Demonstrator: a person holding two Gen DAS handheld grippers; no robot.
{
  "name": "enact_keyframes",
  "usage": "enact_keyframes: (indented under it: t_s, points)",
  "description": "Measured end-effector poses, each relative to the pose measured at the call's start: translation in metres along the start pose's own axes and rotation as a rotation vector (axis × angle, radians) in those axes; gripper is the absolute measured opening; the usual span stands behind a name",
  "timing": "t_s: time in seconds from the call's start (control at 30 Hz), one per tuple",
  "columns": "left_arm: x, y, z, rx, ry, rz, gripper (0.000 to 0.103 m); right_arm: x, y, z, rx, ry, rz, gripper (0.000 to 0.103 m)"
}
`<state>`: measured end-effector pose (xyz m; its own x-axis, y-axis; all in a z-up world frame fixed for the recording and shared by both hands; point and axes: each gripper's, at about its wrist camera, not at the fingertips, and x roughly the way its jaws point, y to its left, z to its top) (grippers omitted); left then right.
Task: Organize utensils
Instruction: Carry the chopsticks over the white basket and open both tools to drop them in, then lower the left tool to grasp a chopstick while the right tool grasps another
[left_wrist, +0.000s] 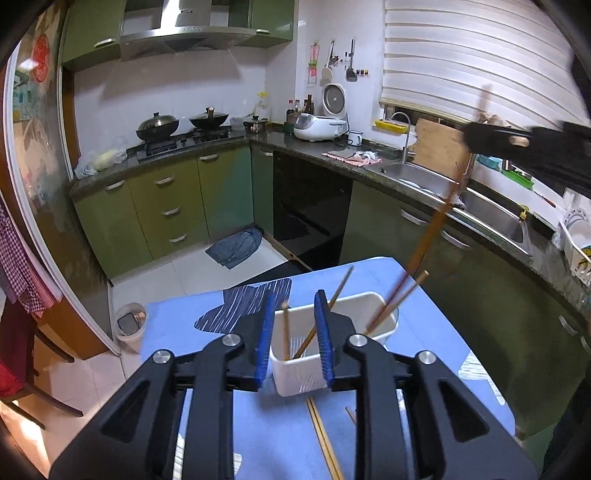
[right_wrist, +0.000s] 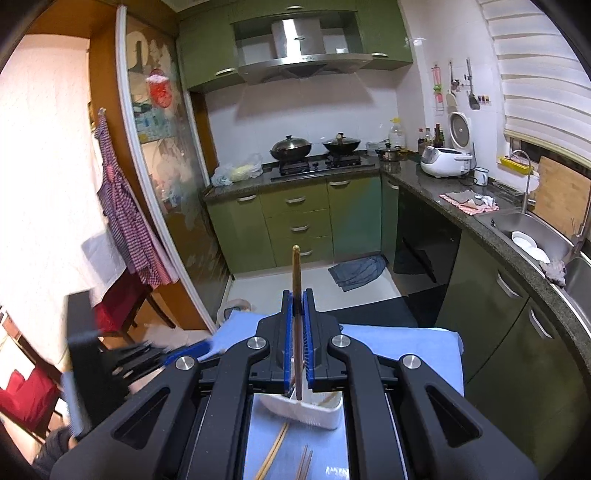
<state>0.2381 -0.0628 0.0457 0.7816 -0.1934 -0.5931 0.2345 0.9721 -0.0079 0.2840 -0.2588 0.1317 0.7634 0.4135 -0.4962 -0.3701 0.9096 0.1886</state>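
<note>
Green-cabinet kitchen behind, blue-covered table (left_wrist: 424, 354) low in the frames, bearing a white utensil holder (left_wrist: 295, 380) at lower centre with several chopsticks (left_wrist: 285, 330) leaning inside and loose chopsticks (left_wrist: 325, 443) lying flat along the bottom edge. Left gripper (left_wrist: 293, 332) spread wide, jaws released on either side of the holder's near wall, grasping nothing. Right gripper (right_wrist: 298, 328) clenched on a single brown chopstick (right_wrist: 296, 273), held upright above the holder (right_wrist: 306, 411).
</note>
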Motion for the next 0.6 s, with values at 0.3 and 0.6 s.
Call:
enact_keyframes:
  t_s: [0.3,0.6]
  points:
    - [-0.025,-0.003,-0.022,0.024,0.002,0.006,0.032,0.060,-0.014,-0.018,0.030,0.082,-0.033,0.006]
    - [-0.025,-0.003,-0.051,0.010,0.081,-0.005,0.032,0.075,-0.011,-0.039,0.002,0.105,-0.057,0.016]
